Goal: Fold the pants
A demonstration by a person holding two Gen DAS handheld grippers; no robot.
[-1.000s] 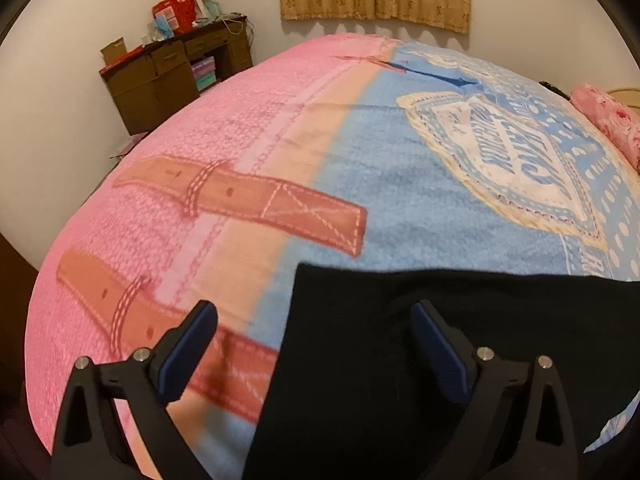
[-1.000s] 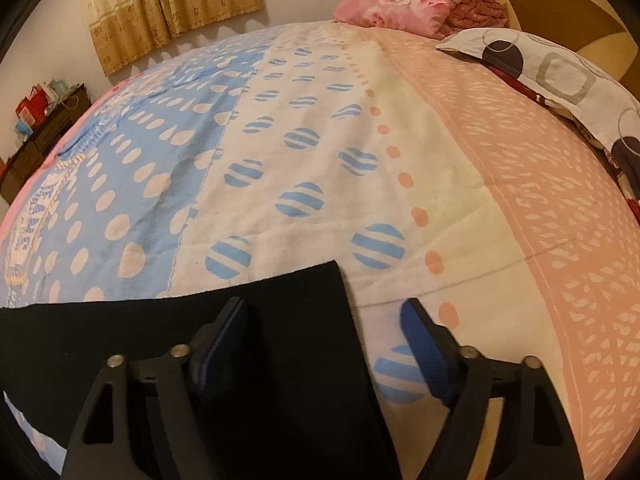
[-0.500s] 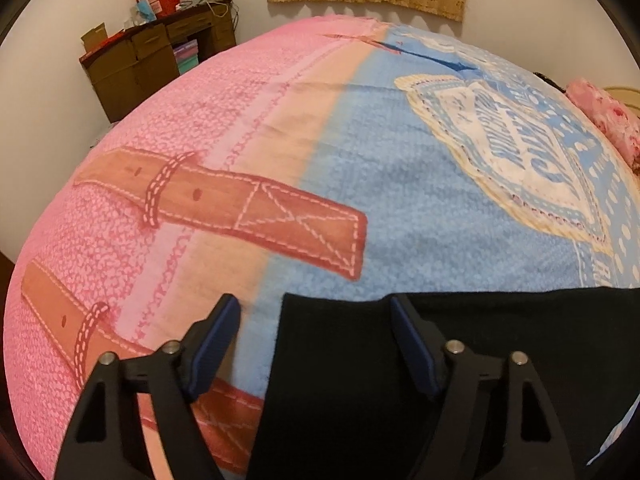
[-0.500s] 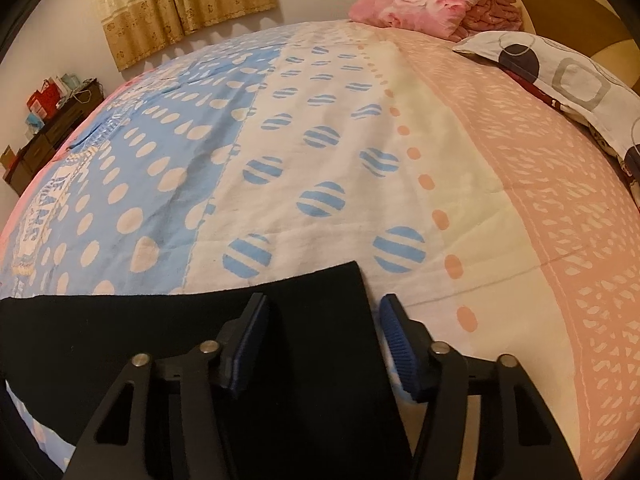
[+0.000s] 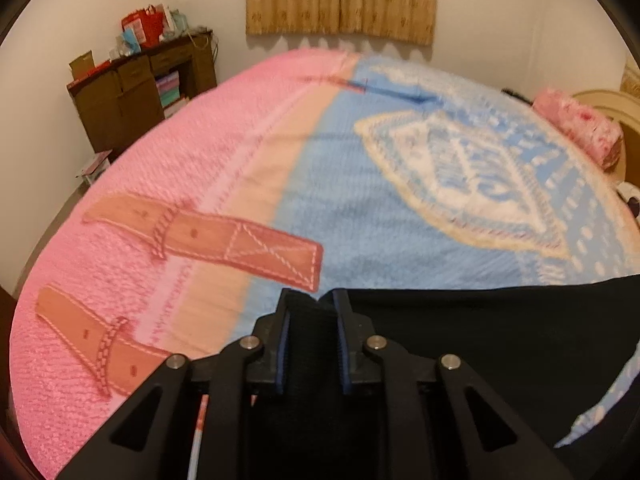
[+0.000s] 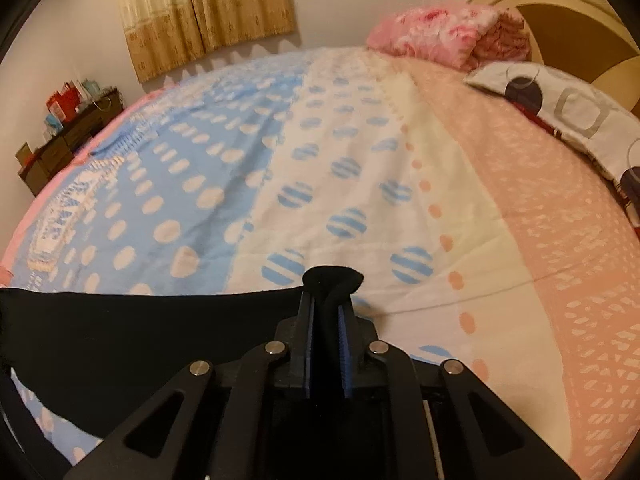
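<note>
Our left gripper (image 5: 312, 308) has its blue-padded fingers (image 5: 285, 344) clamped on a corner of the black pants (image 5: 480, 344), the cloth pinched into a narrow band between them. Our right gripper (image 6: 329, 312) grips the opposite corner the same way, a small bunch of black fabric bulging out past the fingertips at 12 o'clock. Between the two grips the pants (image 6: 140, 332) stretch in a dark strip across the near part of the bed (image 5: 360, 208), running toward 3 o'clock in the left wrist view and toward 9 o'clock in the right wrist view. Beneath them lies a patterned blanket (image 6: 360, 184): pink with brown printed straps at 9 o'clock of the left gripper, blue with a pale crest at 1 o'clock, and dotted blue, cream and peach panels ahead of the right gripper. A folded pink floral quilt (image 6: 432, 36) sits at the head of the bed at 1 o'clock in the right wrist view, a circle-print pillow (image 6: 560, 112) at 2 o'clock. Tan curtains (image 5: 340, 0) hang on the far wall, and a cluttered brown cabinet (image 5: 132, 96) stands at 10 o'clock in the left wrist view.
</note>
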